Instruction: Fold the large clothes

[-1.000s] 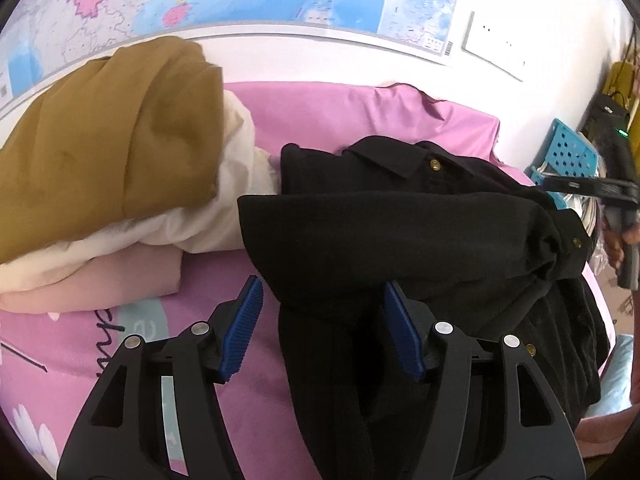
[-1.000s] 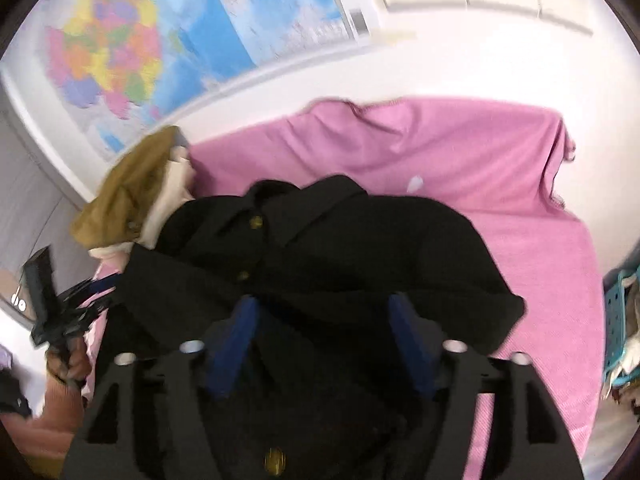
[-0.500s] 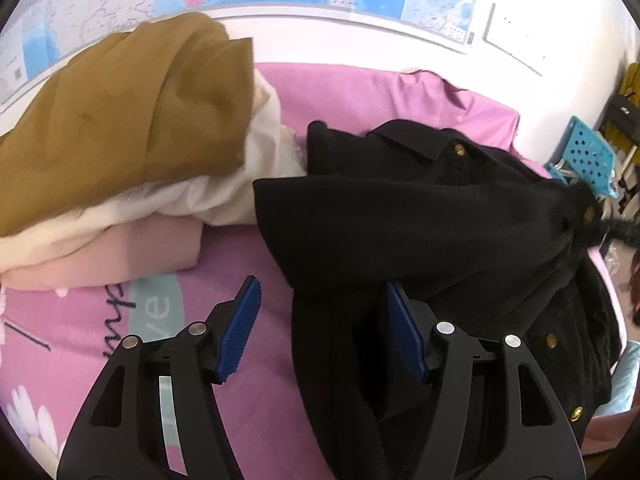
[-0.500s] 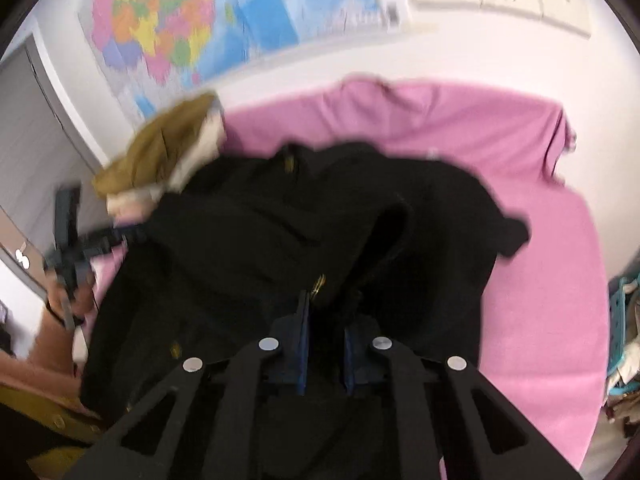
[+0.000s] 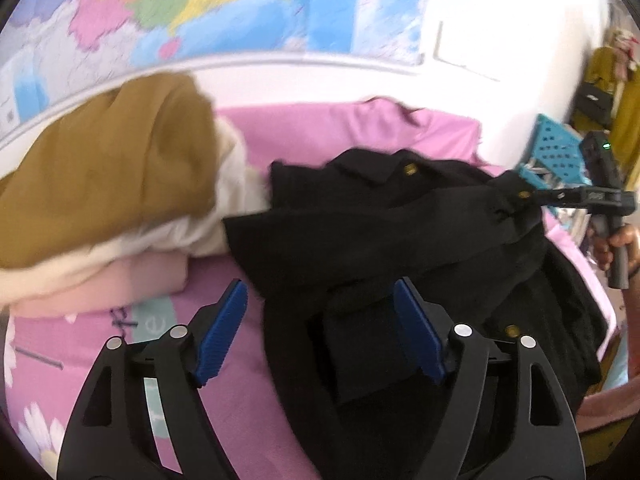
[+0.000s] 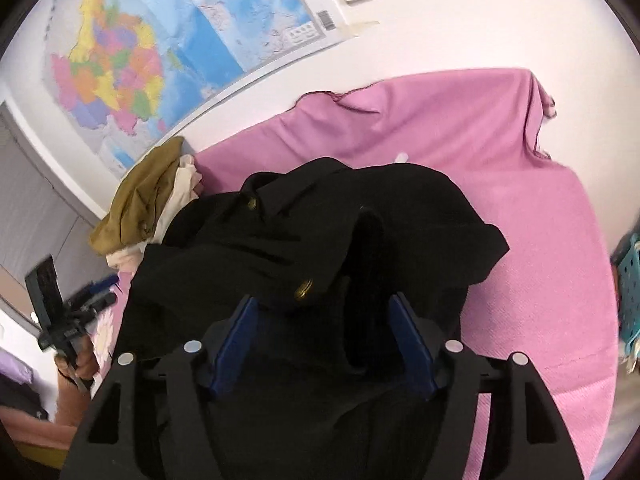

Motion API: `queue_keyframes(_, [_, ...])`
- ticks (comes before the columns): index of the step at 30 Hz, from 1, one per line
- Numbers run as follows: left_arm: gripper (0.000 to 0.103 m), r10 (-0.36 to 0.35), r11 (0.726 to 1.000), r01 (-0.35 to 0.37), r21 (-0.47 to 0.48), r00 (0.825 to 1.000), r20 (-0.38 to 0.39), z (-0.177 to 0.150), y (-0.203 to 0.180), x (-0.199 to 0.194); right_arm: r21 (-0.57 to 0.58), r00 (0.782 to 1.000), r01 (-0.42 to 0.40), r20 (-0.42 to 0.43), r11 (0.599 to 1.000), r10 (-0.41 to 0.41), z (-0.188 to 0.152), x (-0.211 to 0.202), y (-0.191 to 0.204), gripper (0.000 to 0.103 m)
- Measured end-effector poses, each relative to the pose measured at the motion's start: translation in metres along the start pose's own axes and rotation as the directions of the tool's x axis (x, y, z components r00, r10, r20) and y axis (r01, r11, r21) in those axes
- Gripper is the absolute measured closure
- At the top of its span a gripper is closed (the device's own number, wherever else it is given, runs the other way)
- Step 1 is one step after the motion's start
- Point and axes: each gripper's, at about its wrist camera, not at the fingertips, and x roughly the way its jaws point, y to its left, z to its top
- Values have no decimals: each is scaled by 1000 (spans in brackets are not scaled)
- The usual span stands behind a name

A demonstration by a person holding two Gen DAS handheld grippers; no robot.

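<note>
**Me:** Folding the big black jacket (image 6: 320, 232) right now. It's lying bunched up on the pink bedspread (image 6: 520, 200), collar toward the wall, brass buttons showing. The stack of other clothes (image 5: 100, 184) sits just beside it on the left: mustard piece on top, cream under that, pale pink at the bottom.

**Other:** What are your tongs doing?

**Me:** My left gripper (image 5: 320, 332) has its jaws opening, standing wide. The jacket's near edge lies between them, up against the right blue pad, but the pads aren't pressing on anything. The left pad hangs over bare bedspread.

**Other:** And the right one?

**Me:** My right gripper (image 6: 324, 340) is opening too. There's a raised fold of black cloth between the pads, with a button sitting just above the left one. The fabric stands up by itself there, and the pads are apart from it, so no grip.

**Other:** Can you see one hand from the other?

**Me:** Yeah, each camera catches the other gripper at the edge of the frame, hand wrapped around the handle. The wall map (image 6: 180, 48) is behind it all.
</note>
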Motion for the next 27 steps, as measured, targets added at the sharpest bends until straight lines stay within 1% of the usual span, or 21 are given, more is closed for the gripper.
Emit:
queue_keyframes(1, [24, -14, 1000, 14, 11, 1000, 1, 2, -4, 1, -1, 1000, 7, -18, 1000, -7, -2, 4, 0, 37])
queue_keyframes(2, [24, -23, 999, 23, 28, 1000, -4, 3, -9, 6, 2, 999, 8, -32, 1000, -8, -4, 7, -1, 46])
queue_keyframes(3, [24, -23, 999, 24, 42, 1000, -17, 4, -14, 14, 7, 999, 3, -45, 1000, -3, -6, 12, -3, 67])
queue_keyframes(4, [24, -25, 998, 27, 51, 999, -28, 4, -18, 20, 9, 998, 5, -57, 1000, -4, -6, 16, -4, 77])
queue_keyframes(5, [24, -35, 998, 37, 58, 998, -45, 4, -22, 28, 10, 999, -1, -55, 1000, 2, -6, 15, -5, 94])
queue_keyframes(6, [24, -33, 998, 37, 60, 998, -62, 4, -25, 36, 19, 999, -21, -39, 1000, 22, -8, 12, -5, 96])
queue_keyframes(7, [24, -27, 997, 31, 64, 997, -72, 3, -28, 39, 32, 998, -50, -23, 998, 51, -9, 7, -5, 97])
queue_keyframes(8, [24, -23, 997, 28, 69, 997, -79, 2, -29, 43, 36, 998, -59, -17, 998, 60, -11, 3, -4, 97])
queue_keyframes(12, [24, -51, 998, 55, 35, 994, -94, -1, -21, 46, 33, 995, -98, -4, 995, 98, -22, -16, 1, 98])
queue_keyframes(15, [24, -61, 998, 64, 27, 994, -93, -2, -19, 46, 50, 997, -76, -6, 996, 76, -27, -18, -2, 97])
queue_keyframes(16, [23, -57, 998, 61, 32, 994, -94, -2, -20, 47, 52, 999, -36, -20, 998, 37, -29, -13, -4, 94])
queue_keyframes(18, [22, -47, 998, 51, 35, 993, -107, -2, -22, 50, 64, 999, 29, -37, 998, -27, -29, -9, -7, 72])
queue_keyframes(19, [22, -44, 998, 49, 36, 993, -112, -2, -23, 51, 63, 999, 44, -18, 997, -43, -28, -11, -6, 71])
queue_keyframes(20, [21, -39, 998, 44, 38, 992, -118, -2, -23, 52, 54, 999, 39, 8, 998, -40, -27, -16, -2, 70])
queue_keyframes(22, [20, -38, 998, 43, 37, 991, -127, -2, -24, 53, 24, 997, 53, 54, 998, -54, -25, -26, 6, 66])
queue_keyframes(23, [19, -38, 998, 43, 37, 991, -129, -3, -24, 54, -8, 993, 81, 91, 997, -80, -24, -33, 14, 62])
queue_keyframes(25, [19, -37, 998, 43, 38, 991, -128, -3, -24, 54, -62, 988, 96, 126, 993, -88, -23, -38, 27, 62])
queue_keyframes(27, [19, -37, 998, 42, 37, 991, -132, -3, -23, 56, -123, 987, 92, 143, 988, -74, -22, -35, 41, 62])
